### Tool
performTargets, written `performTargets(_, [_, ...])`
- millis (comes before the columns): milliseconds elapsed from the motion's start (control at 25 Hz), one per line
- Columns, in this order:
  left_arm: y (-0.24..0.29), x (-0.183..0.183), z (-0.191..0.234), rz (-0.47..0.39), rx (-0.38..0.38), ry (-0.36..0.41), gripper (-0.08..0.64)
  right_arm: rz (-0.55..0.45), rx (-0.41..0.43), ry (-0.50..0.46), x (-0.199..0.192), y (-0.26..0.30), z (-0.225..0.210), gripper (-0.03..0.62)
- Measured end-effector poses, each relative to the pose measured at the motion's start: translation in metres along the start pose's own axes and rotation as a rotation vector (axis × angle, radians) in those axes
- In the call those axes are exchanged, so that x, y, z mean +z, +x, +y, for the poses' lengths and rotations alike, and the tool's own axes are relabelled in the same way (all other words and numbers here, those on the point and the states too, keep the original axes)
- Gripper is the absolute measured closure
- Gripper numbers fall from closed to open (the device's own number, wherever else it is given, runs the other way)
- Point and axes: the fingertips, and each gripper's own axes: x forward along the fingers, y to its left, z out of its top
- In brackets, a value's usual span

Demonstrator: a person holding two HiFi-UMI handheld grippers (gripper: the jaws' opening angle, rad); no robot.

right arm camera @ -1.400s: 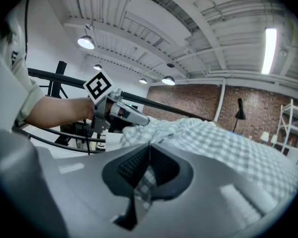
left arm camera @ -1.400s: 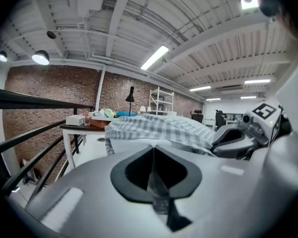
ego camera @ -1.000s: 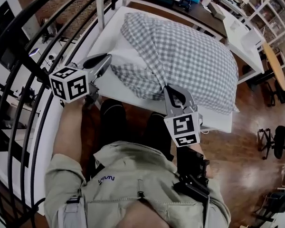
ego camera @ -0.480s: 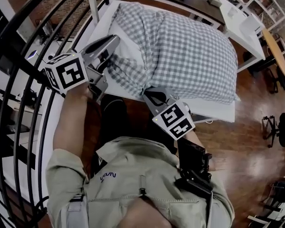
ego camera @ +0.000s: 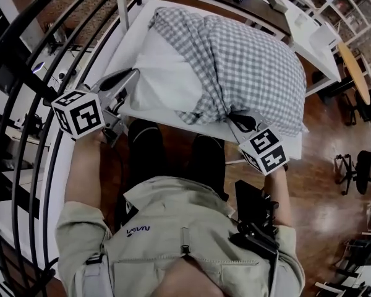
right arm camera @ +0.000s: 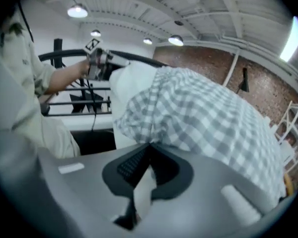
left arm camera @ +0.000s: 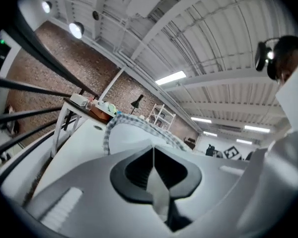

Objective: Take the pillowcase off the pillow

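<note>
A person stands at the pillow's [ego camera: 164, 73] near side with a gripper in each hand. The right gripper [ego camera: 235, 119] is clenched on the pillowcase [ego camera: 253, 60], pinching a twisted bunch of its cloth at the pillow's near edge, toward the right end. The left gripper [ego camera: 133, 73] is closed too, with its tips just beside the pillow's bare near-left corner. No view shows whether it nips any fabric there.

The pillowcase is a soft grey-and-white check that covers only the pillow's far and right parts. Its open hem runs on a slant across the pillow, and folds gather down toward the right gripper. The exposed left part of the pillow is plain white, smooth and plump. The pillow rests on a flat white table [ego camera: 125, 47].

Both grippers are smooth grey plastic with dark ribbed pads [right arm camera: 131, 165], and each carries a cube [ego camera: 79, 112] with black-and-white square markers.
</note>
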Motion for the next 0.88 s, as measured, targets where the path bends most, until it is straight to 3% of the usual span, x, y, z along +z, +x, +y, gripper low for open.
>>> performTargets(80, [-0.005,-0.010,-0.007,0.060,0.011,0.096,0.515,-0.155,0.084,0.059,0.034,-0.010,0.010,0.574])
performTargets(160, [-0.017,0.000,-0.016,0.041,0.021,0.143,0.468,-0.306,0.127,0.086,0.077,-0.027,0.010,0.572])
performTargets(280, [-0.031,0.039,-0.023,-0.065,0.058,0.205,0.400,-0.472,0.091,0.064,0.143,-0.047,-0.012,0.543])
performTargets(400, [-0.019,0.069,-0.003,-0.091,0.138,0.250,0.360,-0.537,-0.005,0.014,0.200,-0.037,-0.049,0.492])
performTargets(520, [0.021,0.080,0.022,-0.028,0.169,0.249,0.351,-0.533,-0.028,0.012,0.246,-0.007,-0.084,0.455])
performTargets(640, [0.067,0.071,0.049,0.099,0.193,0.258,0.290,-0.466,-0.033,-0.010,0.280,0.033,-0.110,0.430])
performTargets(760, [0.100,0.049,0.075,0.221,0.198,0.226,0.245,-0.352,-0.032,-0.019,0.296,0.082,-0.129,0.409])
performTargets(880, [0.115,0.032,0.083,0.253,0.145,0.165,0.221,-0.225,-0.029,-0.002,0.293,0.130,-0.143,0.394])
